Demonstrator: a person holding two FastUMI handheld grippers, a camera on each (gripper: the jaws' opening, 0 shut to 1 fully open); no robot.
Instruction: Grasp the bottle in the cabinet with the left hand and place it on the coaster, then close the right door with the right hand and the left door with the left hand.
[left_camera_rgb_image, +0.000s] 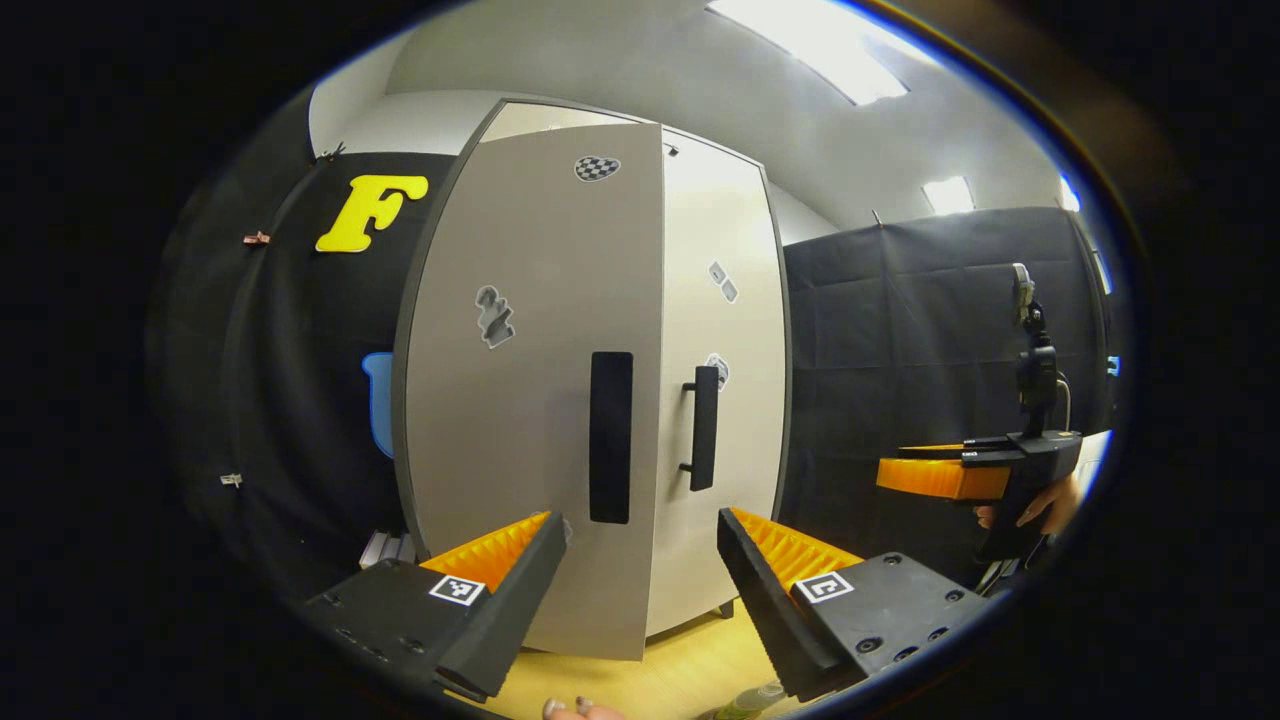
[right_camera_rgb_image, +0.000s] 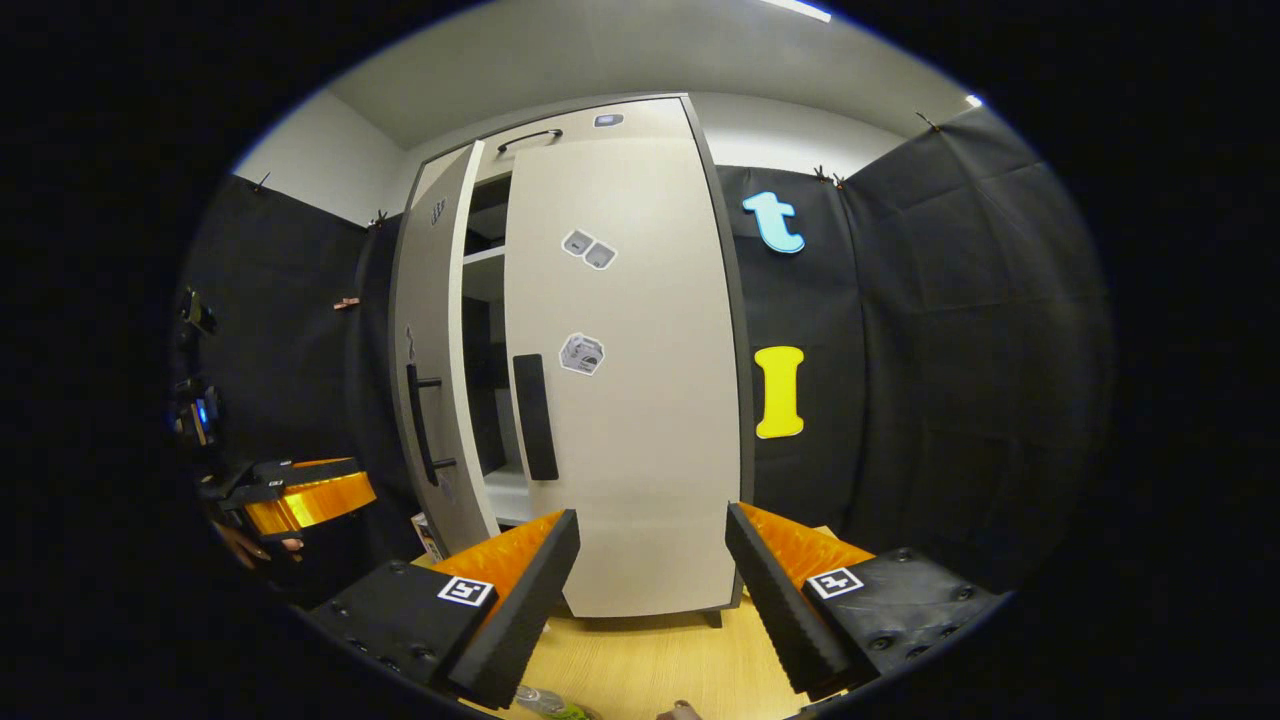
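Observation:
The grey cabinet stands on a wooden table (right_camera_rgb_image: 650, 650). Its right door (right_camera_rgb_image: 640, 400) lies flat against the front, with a black handle (right_camera_rgb_image: 535, 415). The left door (left_camera_rgb_image: 520, 400) stands ajar, and shelves (right_camera_rgb_image: 485, 260) show through the gap. My left gripper (left_camera_rgb_image: 637, 520) is open, just in front of the left door's handle (left_camera_rgb_image: 610, 435). My right gripper (right_camera_rgb_image: 652, 512) is open facing the right door, a short way off. The top of a clear bottle (left_camera_rgb_image: 750, 700) peeks in at the bottom edge, also in the right gripper view (right_camera_rgb_image: 545, 702). What the bottle stands on is hidden.
Black cloth walls close in both sides of the cabinet. In the left gripper view the other gripper (left_camera_rgb_image: 940, 475) hangs at the right, held by a hand (left_camera_rgb_image: 1040, 505). In the right gripper view the other gripper (right_camera_rgb_image: 310, 500) sits low at the left. Fingertips (left_camera_rgb_image: 575, 708) show at the bottom edge.

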